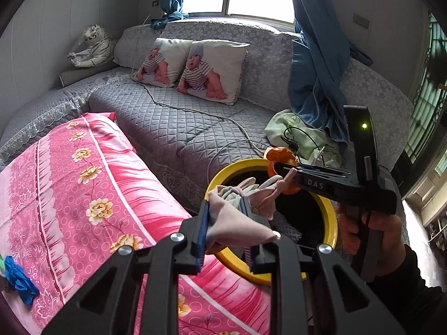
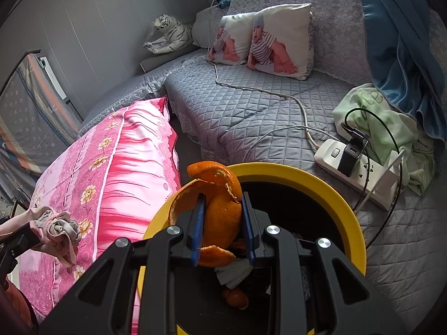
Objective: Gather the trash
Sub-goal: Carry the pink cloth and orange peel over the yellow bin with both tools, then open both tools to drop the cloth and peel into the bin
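A yellow-rimmed black bin (image 1: 329, 212) (image 2: 321, 187) stands between the pink bedding and the grey sofa. My left gripper (image 1: 225, 209) is shut on a crumpled pink and grey glove (image 1: 237, 220) at the bin's left rim. The glove also shows in the right wrist view (image 2: 56, 231). My right gripper (image 2: 222, 203) is shut on a piece of orange peel (image 2: 220, 209) and holds it over the bin. The peel shows in the left wrist view (image 1: 279, 159) above the bin's far rim. Tissue and more peel (image 2: 236, 297) lie inside the bin.
A pink floral quilt (image 1: 83, 195) lies at the left, with a blue glove (image 1: 19, 282) on it. A white power strip (image 2: 354, 167) with cables and a green bag (image 2: 391, 128) lie on the grey sofa (image 1: 181, 128). Two baby-print pillows (image 1: 212, 69) sit at the back.
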The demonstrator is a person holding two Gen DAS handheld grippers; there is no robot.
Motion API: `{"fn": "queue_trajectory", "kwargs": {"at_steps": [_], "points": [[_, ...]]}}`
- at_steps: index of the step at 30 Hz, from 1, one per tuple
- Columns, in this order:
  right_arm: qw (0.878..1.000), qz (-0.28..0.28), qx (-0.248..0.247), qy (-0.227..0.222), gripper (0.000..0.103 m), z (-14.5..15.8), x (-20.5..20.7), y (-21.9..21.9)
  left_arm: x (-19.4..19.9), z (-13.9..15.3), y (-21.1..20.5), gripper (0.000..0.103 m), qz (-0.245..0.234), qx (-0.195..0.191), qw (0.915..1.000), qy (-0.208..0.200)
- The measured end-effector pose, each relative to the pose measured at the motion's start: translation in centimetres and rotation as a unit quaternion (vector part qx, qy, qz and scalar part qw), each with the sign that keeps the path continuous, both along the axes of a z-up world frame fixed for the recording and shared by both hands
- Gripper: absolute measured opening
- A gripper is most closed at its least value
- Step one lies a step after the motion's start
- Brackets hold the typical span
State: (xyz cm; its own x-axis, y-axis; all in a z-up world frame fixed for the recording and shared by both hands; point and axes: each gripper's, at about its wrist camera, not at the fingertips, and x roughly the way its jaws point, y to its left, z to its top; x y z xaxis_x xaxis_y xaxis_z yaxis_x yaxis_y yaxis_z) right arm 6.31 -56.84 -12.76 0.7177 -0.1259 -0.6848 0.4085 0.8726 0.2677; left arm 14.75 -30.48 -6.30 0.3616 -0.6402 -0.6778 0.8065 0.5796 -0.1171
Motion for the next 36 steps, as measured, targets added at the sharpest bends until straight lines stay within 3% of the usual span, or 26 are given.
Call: {"fn": "queue_trajectory", "kwargs": {"at_steps": [16,36], "points": [[0.999,-0.028,0.016,0.017,0.023,-2.6,-1.6,-2.3,-0.7,-1.8,-4.4,0.021,-0.024,0.012,0.9996,0.005],[0.997,-0.056,0.018,0.045,0.024,-4.5,-1.8,-3.4,0.6,-6.5,-7.2,0.021,-0.030,0.034,0.9965,0.069]]}}
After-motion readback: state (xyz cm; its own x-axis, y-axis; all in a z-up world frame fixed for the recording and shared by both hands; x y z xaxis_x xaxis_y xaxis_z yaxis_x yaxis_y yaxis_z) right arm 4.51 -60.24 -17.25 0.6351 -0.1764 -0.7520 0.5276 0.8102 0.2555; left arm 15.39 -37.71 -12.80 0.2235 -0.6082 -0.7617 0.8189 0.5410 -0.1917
